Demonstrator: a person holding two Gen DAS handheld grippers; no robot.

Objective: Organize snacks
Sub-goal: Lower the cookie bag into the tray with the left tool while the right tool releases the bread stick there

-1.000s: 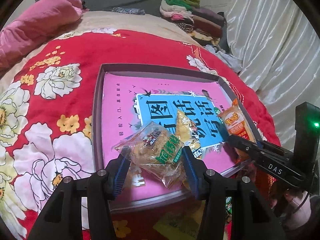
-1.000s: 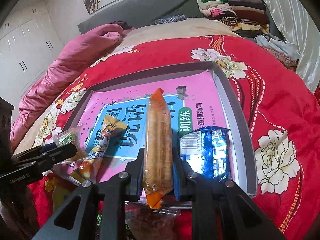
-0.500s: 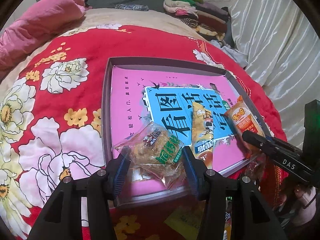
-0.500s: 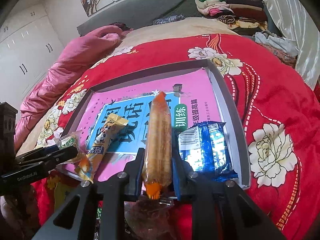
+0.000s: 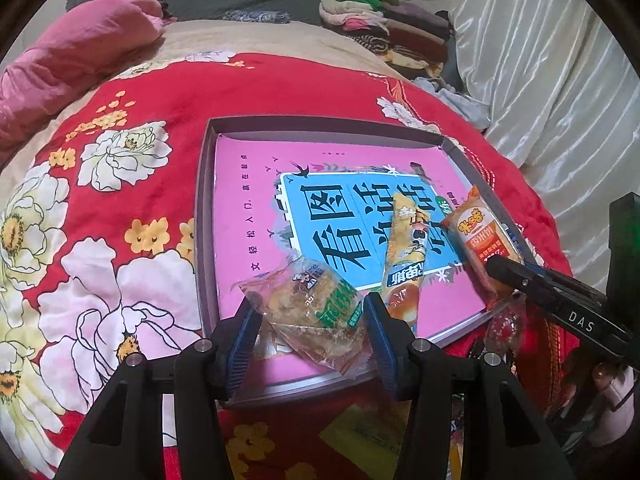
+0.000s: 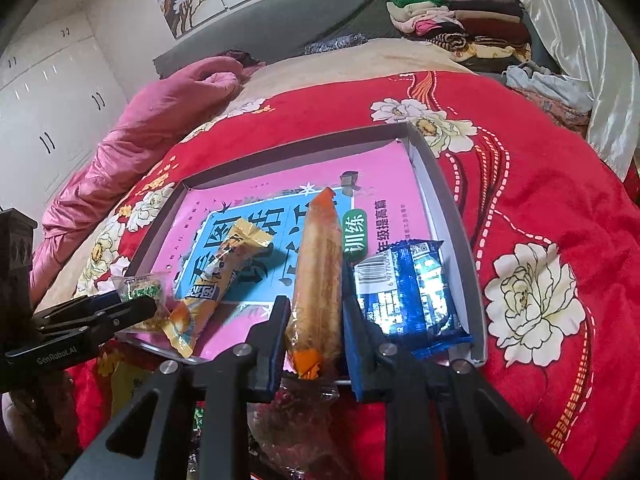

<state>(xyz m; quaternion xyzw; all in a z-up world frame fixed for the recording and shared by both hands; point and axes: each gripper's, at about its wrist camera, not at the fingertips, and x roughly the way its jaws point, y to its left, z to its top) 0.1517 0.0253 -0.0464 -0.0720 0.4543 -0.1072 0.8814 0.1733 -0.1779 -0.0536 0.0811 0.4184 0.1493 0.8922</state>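
A shallow grey tray (image 5: 202, 208) (image 6: 452, 216) lies on the red floral quilt with a pink and blue book (image 5: 256, 184) (image 6: 384, 168) inside. My left gripper (image 5: 310, 312) (image 6: 148, 306) is shut on a clear cookie packet with a green label (image 5: 308, 300) (image 6: 140, 290) over the tray's near edge. My right gripper (image 6: 314, 300) (image 5: 502, 268) is shut on a long orange snack packet (image 6: 318, 264) (image 5: 476, 232), which points away over the book. A yellow snack stick (image 5: 404, 252) (image 6: 220, 272) lies on the book between them. Right of the orange packet, a blue packet (image 6: 412, 292) rests in the tray's right corner.
More loose snack packets (image 6: 304, 420) (image 5: 504, 328) lie below the tray's near edge. A pink duvet (image 5: 80, 48) is bunched at the far left, folded clothes (image 6: 460, 20) are stacked at the far right, and a pale curtain (image 5: 560, 100) hangs on the right.
The orange packet in my right gripper has dipped a little lower over the book. My left gripper keeps its hold on the clear cookie packet in the same place.
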